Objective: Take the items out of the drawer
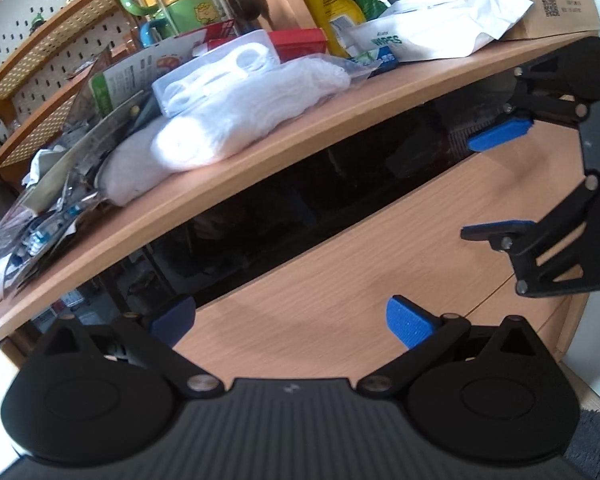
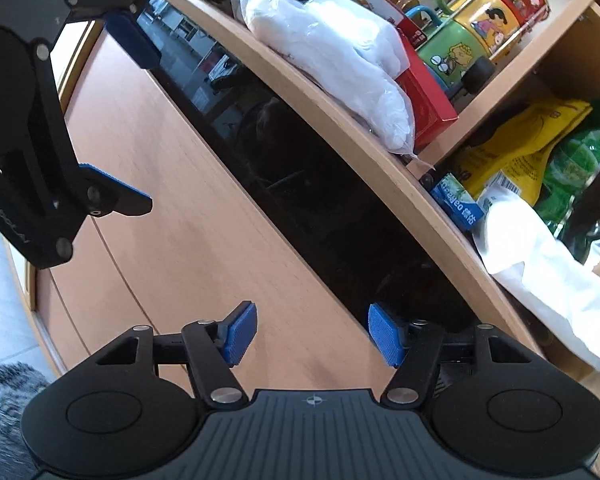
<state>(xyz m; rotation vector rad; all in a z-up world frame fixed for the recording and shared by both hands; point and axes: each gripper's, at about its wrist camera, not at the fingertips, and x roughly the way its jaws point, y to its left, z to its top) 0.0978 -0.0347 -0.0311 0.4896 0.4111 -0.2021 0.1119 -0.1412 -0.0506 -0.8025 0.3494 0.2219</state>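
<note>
Drawer front [image 1: 340, 280]: light wood grain. Tabletop [image 1: 284, 144]: matching light wood. Hand-held gripper, left [image 1: 292, 322] and right [image 2: 312, 334]: black with blue pads. Cloth bundle [image 1: 252, 108]: white. Box [image 2: 424, 108]: red. Mugs [image 2: 480, 28]: green, yellow, red, cartoon prints.

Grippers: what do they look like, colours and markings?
Both match. The left gripper and right gripper have black linkage arms with silver pivot pins, blue textured finger pads, round black housings and a grey ribbed base bearing a small cross mark. No cables or sleeves in view.
</note>
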